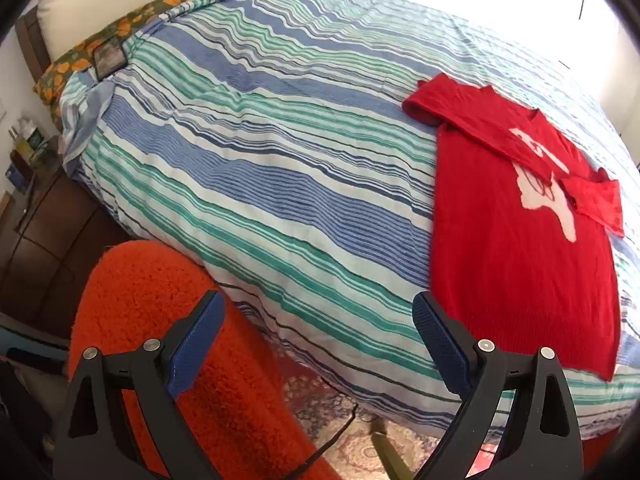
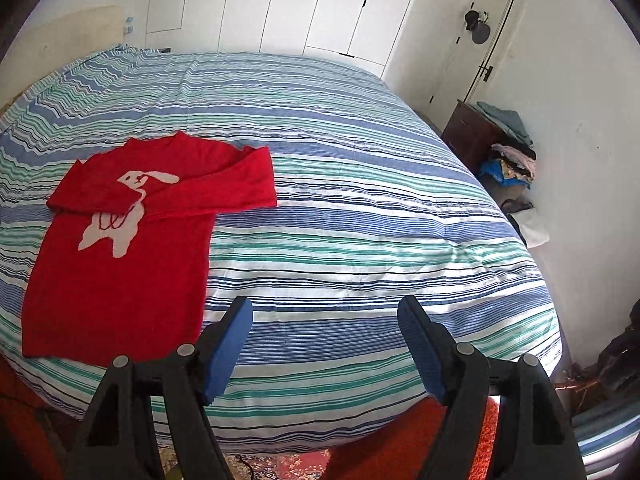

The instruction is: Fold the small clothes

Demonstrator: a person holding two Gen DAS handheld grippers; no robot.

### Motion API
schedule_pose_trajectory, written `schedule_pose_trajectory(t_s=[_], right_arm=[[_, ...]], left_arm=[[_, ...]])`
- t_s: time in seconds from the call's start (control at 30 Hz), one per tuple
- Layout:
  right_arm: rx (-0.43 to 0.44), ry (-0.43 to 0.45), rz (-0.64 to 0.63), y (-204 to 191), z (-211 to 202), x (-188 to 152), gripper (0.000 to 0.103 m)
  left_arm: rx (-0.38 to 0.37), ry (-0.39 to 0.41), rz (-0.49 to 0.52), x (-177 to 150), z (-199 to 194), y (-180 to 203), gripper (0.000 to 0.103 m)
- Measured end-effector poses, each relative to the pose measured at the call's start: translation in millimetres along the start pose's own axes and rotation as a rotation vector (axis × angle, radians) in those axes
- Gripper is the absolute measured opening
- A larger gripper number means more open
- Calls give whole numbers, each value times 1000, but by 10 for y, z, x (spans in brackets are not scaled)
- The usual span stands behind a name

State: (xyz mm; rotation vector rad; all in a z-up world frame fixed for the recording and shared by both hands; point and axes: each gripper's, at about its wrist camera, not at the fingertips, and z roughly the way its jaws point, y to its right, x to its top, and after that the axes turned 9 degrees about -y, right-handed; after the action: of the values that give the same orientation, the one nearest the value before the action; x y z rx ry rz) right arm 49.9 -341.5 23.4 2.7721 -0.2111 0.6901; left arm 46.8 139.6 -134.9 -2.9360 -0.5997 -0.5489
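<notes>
Both sleeves cross the red rabbit sweater on the bedspread; each claw gapes empty.

Red sweater on striped bedspread, beyond wide-apart left gripper jaws.

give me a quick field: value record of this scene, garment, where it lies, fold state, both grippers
garment: red sweater with a white rabbit motif
surface: striped bedspread, near its front edge
fold state: both sleeves folded across the chest, body still full length
left gripper: open, empty, off the sweater
right gripper: open, empty, off the sweater
floor: orange shaggy rug beside the bed
</notes>
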Motion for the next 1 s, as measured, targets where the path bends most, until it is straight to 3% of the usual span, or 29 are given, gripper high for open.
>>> schedule_pose_trajectory(t_s=[1.0], right_arm=[[-23, -29, 24, 115, -11, 0, 75]], left_arm=[[14, -27, -19, -14, 0, -34, 95]])
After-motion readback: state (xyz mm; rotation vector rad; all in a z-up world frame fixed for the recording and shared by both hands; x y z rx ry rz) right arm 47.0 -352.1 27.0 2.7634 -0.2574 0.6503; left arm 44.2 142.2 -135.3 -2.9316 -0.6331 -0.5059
